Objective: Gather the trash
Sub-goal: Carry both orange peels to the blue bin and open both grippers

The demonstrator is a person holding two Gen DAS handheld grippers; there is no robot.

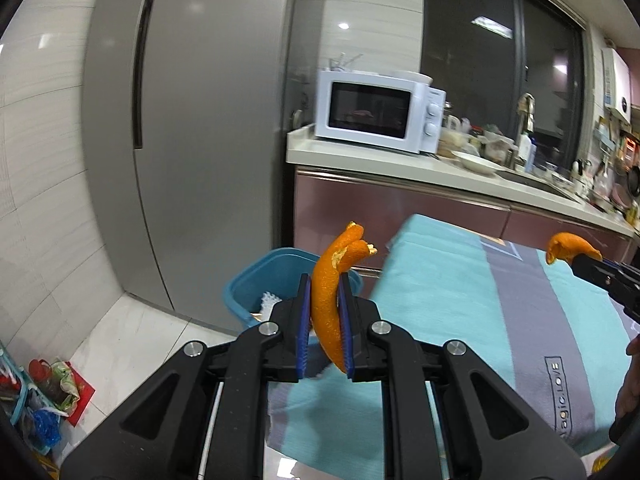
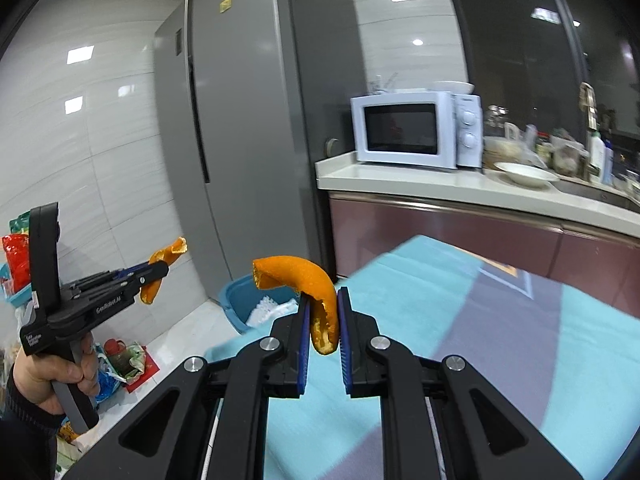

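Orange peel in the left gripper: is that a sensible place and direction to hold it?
Yes. The left gripper pinches the long orange peel across its thin middle, pads on the two broad faces, coming from the strip's lower end. The peel is a narrow curved strip, so gripping the flat sides mid-length keeps it from slipping while it goes toward the blue bin.

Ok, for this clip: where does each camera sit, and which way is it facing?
Left wrist: on the left tool, facing the blue bin and fridge; its peel is clamped, right tool at the right edge.
Right wrist: on the right tool, facing likewise; a hand holds the left tool.
Shared: bin, fridge, microwave, striped cloth.
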